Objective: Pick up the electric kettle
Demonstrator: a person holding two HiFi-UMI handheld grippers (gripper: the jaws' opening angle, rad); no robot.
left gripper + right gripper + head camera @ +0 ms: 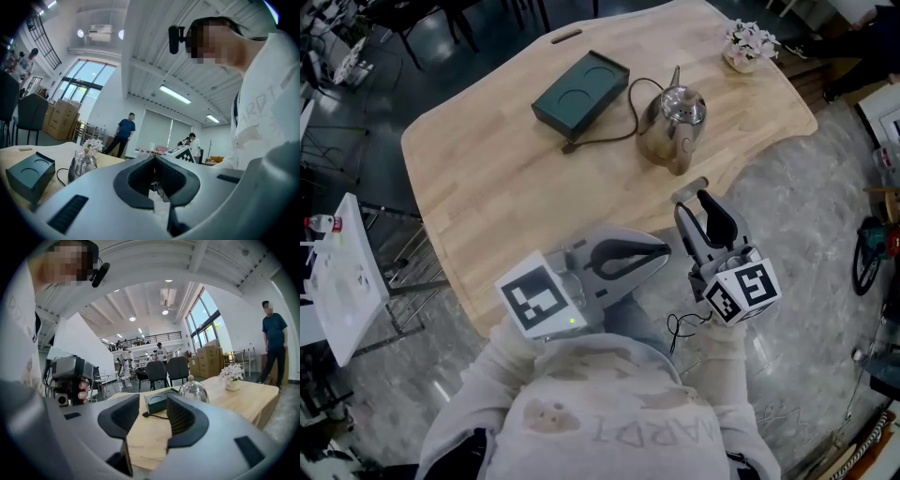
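The steel electric kettle (675,117) stands upright on the wooden table (487,178), off its base, near the table's front right edge. It also shows in the left gripper view as the kettle (83,165) and in the right gripper view as the kettle (193,391). Its dark green base (581,91) lies to the left, with a black cord running between them. My right gripper (698,199) is just off the table edge, pointing at the kettle, open and empty (153,413). My left gripper (664,251) hangs lower and points right, with its pads together (153,159).
A small pot of white flowers (748,45) sits at the table's far right corner. A white cart (342,281) stands on the floor to the left. People stand in the room beyond the table (272,341), and chairs (164,371) are behind it.
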